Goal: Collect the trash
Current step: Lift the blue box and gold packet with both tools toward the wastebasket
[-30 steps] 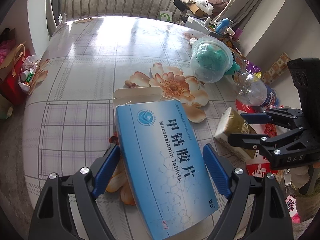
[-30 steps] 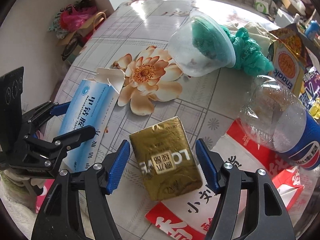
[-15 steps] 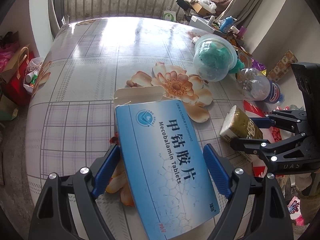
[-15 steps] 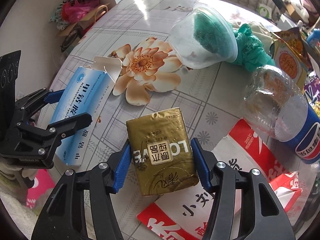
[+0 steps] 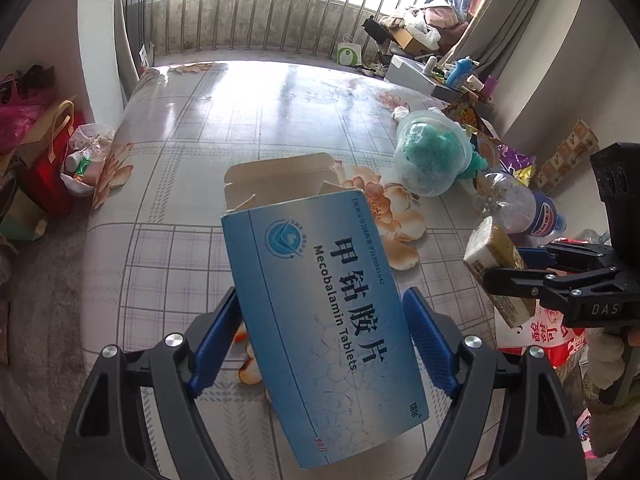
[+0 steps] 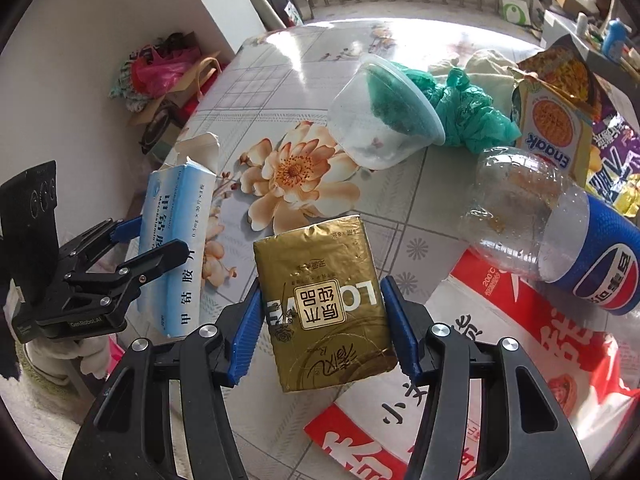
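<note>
The table point(image 5: 168, 208) is bare on its window half, its near edge just under both grippers. The left gripper point(image 5: 324, 340) clamps the blue tablet box point(image 5: 320, 304), lifted above the table's near edge with its flap open. The right gripper point(image 6: 322, 320) clamps the gold tissue pack point(image 6: 324, 300), raised off the table beside the box. Along the table's right side lie a clear cup point(image 6: 380, 120) on its side, a green bag point(image 6: 468, 116), a Pepsi bottle point(image 6: 552, 232), a snack box point(image 6: 556, 120) and a red-and-white wrapper point(image 6: 520, 340).
</note>
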Demonstrator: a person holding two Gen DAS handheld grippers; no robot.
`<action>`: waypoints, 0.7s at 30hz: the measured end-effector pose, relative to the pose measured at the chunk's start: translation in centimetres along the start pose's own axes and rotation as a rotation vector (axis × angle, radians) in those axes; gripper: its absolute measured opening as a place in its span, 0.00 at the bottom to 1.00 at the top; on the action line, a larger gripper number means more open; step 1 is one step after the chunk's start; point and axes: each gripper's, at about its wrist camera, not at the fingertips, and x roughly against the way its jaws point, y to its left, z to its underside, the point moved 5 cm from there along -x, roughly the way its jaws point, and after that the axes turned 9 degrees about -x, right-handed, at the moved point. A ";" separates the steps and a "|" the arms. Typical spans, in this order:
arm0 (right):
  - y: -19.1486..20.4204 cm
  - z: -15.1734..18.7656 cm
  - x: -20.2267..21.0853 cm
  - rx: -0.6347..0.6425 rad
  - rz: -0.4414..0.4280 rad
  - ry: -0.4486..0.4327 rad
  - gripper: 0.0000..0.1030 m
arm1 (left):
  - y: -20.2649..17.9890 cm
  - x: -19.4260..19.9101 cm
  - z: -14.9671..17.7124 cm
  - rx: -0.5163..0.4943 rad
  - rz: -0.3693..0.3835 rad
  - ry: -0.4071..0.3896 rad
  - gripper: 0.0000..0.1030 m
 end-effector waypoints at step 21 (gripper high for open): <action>-2.1 0.0 14.6 -0.240 -0.420 -0.345 0.52 | -6.8 8.7 -6.6 -0.167 0.065 -0.242 0.76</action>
